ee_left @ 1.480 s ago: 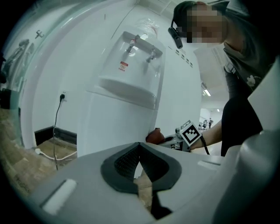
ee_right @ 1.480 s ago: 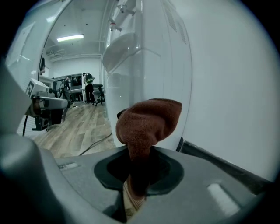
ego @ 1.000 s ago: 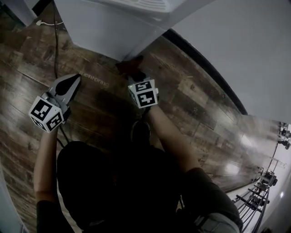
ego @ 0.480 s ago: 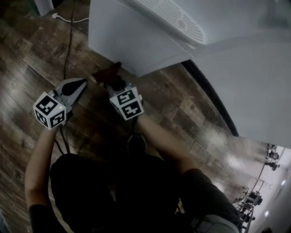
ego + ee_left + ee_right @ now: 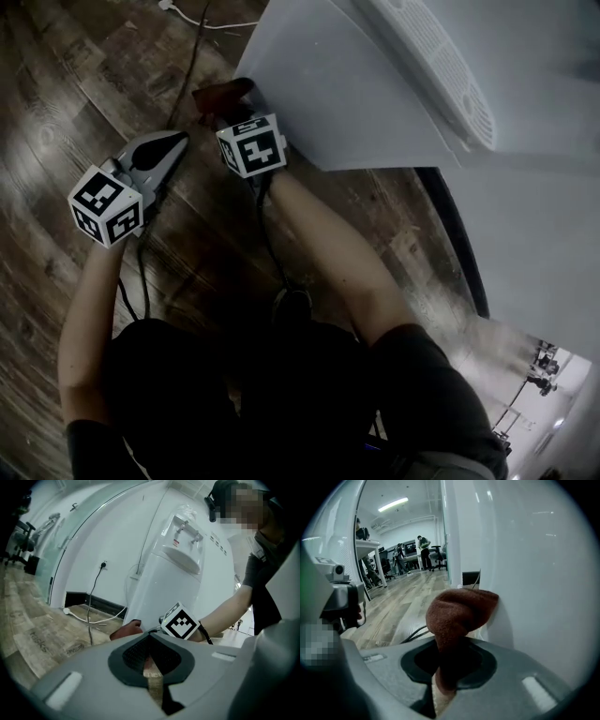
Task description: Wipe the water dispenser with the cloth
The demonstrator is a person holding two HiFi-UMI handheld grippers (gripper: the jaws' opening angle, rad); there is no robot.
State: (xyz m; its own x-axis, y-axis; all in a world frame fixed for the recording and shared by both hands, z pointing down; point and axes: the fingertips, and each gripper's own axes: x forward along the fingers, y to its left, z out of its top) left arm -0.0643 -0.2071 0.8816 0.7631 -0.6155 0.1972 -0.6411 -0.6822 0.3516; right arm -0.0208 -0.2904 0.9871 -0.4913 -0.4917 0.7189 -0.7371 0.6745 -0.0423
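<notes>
Here, my right gripper [image 5: 446, 670] is clamped tight on the reddish-brown cloth [image 5: 459, 611]. The cloth's bunched end presses against the white side wall of the water dispenser [image 5: 529, 573], low down near the wooden floor [image 5: 56, 122]. My left gripper [image 5: 151, 665] hovers just beside the right one, jaws closed together, holding nothing

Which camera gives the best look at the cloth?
The right gripper view: the brown cloth fills its centre, clamped in the right gripper against the water dispenser. The head and left gripper views show only a small piece.
</notes>
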